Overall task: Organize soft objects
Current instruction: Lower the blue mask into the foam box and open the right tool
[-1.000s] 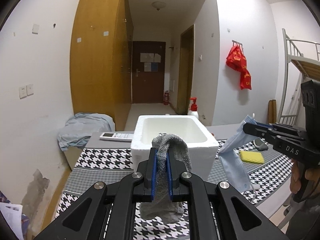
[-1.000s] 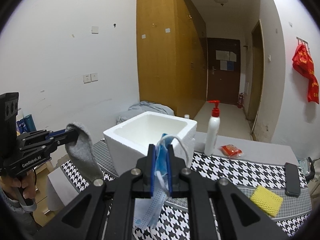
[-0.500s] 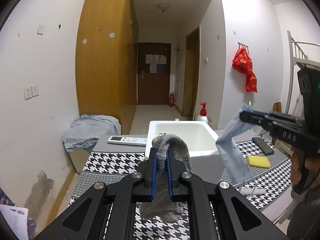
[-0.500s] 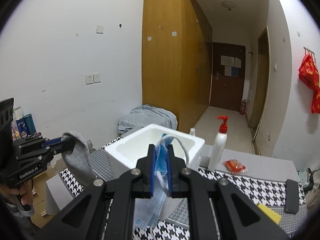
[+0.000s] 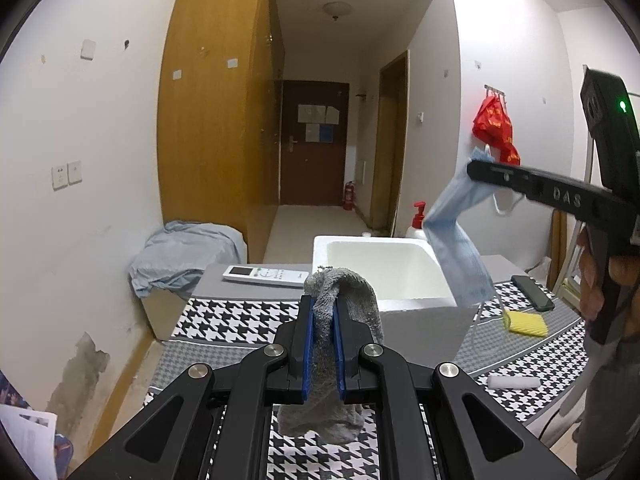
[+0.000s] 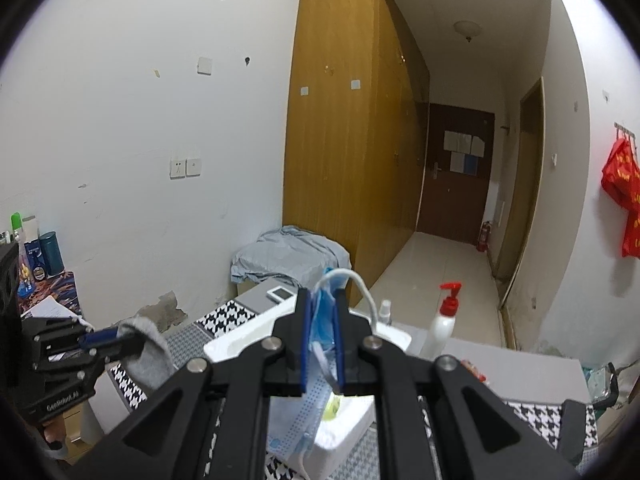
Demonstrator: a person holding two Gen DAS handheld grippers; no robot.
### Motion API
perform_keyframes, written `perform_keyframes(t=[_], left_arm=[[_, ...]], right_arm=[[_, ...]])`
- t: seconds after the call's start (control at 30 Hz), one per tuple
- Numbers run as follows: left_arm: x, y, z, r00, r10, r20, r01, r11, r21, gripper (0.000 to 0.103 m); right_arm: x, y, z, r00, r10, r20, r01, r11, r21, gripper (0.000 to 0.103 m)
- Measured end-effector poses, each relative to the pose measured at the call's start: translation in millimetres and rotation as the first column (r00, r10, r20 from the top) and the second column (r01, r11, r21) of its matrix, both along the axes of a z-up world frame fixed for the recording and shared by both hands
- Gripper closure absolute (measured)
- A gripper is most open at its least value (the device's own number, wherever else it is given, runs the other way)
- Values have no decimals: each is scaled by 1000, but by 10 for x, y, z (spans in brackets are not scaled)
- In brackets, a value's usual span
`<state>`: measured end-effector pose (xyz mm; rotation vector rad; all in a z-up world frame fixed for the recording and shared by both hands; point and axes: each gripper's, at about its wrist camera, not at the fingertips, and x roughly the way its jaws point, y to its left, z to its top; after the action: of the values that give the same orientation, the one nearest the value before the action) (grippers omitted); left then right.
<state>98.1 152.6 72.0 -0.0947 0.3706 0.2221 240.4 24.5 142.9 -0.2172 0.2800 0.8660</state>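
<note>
Grey knit fills my left hand-held gripper [image 5: 323, 334], clamped tight on a sock [image 5: 340, 304] that drapes over the blue pads and hangs above the houndstooth bench [image 5: 224, 316]. My right hand-held gripper [image 6: 322, 340] is likewise closed on a blue face mask [image 5: 456, 240], dangling over the near right corner of the white foam box [image 5: 384, 268]. I'd centre each piece above the opening before letting go (limp fabric snags rims), keeping clear of the yellow sponge [image 5: 524, 323].
</note>
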Motion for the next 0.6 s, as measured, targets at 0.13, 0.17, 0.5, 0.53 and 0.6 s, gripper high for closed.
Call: perform_keyframes(t=[0.13, 0.17, 0.5, 0.53, 0.6], left_arm=[[10, 22, -18, 1000, 5, -4, -5, 1000, -3, 93], [15, 22, -23, 1000, 4, -6, -4, 1000, -2, 93], [22, 83, -55, 1000, 16, -9, -16, 1000, 1, 93], [29, 86, -63, 1000, 15, -10, -15, 1000, -1, 93], [39, 88, -63, 1000, 15, -13, -15, 1000, -1, 93]], right_arm=[[49, 53, 52, 1000, -12, 15, 12, 1000, 5, 90], [68, 75, 66, 1000, -18, 20, 18, 1000, 6, 90], [286, 309, 22, 999, -34, 5, 35, 999, -18, 90], [299, 331, 23, 999, -33, 4, 33, 999, -23, 90], [321, 384, 10, 999, -33, 6, 33, 998, -46, 90]])
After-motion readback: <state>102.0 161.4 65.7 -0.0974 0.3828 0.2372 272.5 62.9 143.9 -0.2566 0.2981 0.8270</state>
